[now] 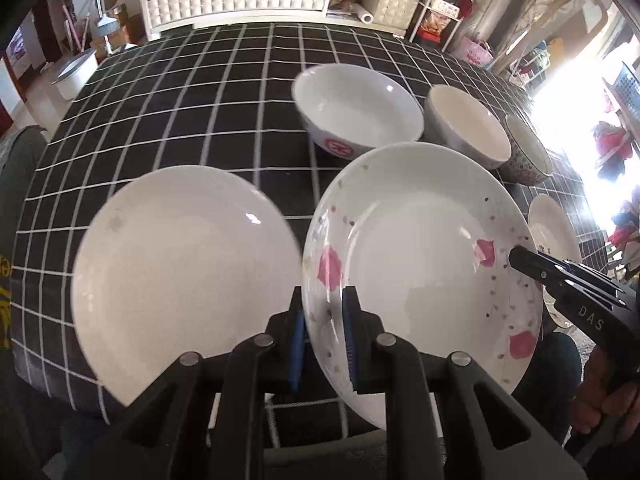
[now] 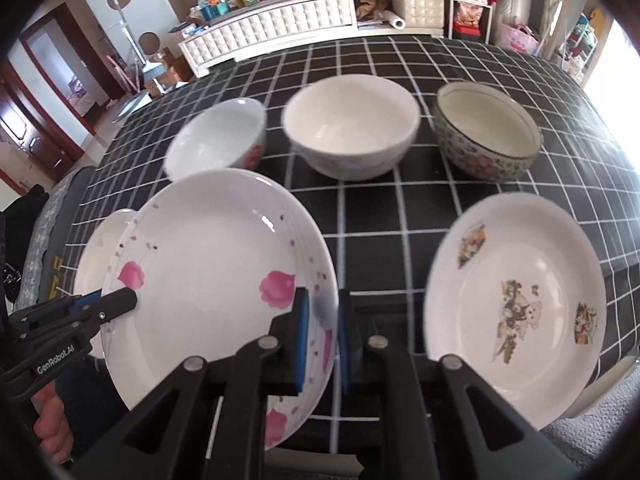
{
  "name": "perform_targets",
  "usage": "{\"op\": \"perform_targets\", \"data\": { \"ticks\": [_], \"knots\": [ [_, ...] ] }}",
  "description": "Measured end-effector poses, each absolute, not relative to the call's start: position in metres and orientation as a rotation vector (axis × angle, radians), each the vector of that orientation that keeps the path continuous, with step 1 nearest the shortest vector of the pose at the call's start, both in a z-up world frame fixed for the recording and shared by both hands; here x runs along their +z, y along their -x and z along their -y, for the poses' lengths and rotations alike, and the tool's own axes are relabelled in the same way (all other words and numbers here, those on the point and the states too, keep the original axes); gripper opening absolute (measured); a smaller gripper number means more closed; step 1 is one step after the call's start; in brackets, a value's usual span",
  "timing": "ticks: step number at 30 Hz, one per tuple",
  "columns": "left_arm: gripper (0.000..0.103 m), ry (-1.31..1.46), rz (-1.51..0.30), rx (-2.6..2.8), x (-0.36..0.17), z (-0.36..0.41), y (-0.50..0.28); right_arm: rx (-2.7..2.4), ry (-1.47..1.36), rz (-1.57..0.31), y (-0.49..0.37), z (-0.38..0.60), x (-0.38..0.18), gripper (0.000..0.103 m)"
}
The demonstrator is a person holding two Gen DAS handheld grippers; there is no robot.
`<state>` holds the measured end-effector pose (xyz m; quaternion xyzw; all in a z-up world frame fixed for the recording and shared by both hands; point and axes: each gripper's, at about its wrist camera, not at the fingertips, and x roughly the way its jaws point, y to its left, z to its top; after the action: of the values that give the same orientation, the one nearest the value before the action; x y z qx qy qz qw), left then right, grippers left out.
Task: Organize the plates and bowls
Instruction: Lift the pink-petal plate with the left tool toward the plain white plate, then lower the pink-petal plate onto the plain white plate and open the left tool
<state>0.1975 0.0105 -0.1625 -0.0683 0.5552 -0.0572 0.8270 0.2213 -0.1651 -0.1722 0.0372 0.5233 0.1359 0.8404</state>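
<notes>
Through the left wrist view, I am holding the flowered plate [image 1: 420, 256] by its near-left rim: the left gripper [image 1: 325, 340] is closed on that rim, one blue pad above and one below. The right gripper [image 1: 524, 258] is coming in from the right and biting the opposite rim. The plate is sitting tilted, and it looks raised off the checked surface [image 1: 180, 112], though I cannot see the gap under it. Just to its left the plain white plate [image 1: 184, 276] is lying flat on the cloth, almost touching the held rim. Beyond are standing three bowls in a row: the red-stamped bowl [image 1: 356, 108], the cream bowl [image 1: 466, 124] and the patterned bowl [image 1: 526, 152].

Through the right wrist view, I am clamping the right gripper [image 2: 322, 332] onto the flowered plate's [image 2: 208, 264] right rim, jaws nearly shut around the edge. The left gripper [image 2: 120, 302] is pinching the far side. The plain white plate [image 2: 94, 264] is peeking out beyond and partly under the held plate's left edge, so the left hand is the nearer one. The cartoon plate [image 2: 516, 300] is lying well apart on the right. I judge the coming move as a short shift leftward to stack onto the plain plate.
</notes>
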Motion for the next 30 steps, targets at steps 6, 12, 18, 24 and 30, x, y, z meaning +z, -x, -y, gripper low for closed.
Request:
{"op": "perform_targets", "data": {
  "ticks": [6,12,18,24,30],
  "knots": [
    [0.015,0.167,-1.175,-0.080,-0.153,-0.036,-0.178,0.337,-0.051,-1.089,-0.216,0.139,-0.163,0.017],
    [0.015,0.246,-1.170,-0.018,-0.154,-0.074,-0.163,0.395,-0.022,-1.087,-0.214,0.108,-0.161,0.017],
    [0.015,0.283,-1.152,0.032,-0.149,-0.104,-0.151,0.441,0.007,-1.090,-0.217,0.077,-0.162,0.017],
    [0.015,0.325,-1.150,0.082,-0.151,-0.132,-0.139,0.482,0.035,-1.104,-0.222,0.049,-0.167,0.017],
    [0.015,0.340,-1.160,0.110,-0.155,-0.145,-0.137,0.500,0.057,-1.120,-0.222,0.029,-0.174,0.017]
  ]
}}
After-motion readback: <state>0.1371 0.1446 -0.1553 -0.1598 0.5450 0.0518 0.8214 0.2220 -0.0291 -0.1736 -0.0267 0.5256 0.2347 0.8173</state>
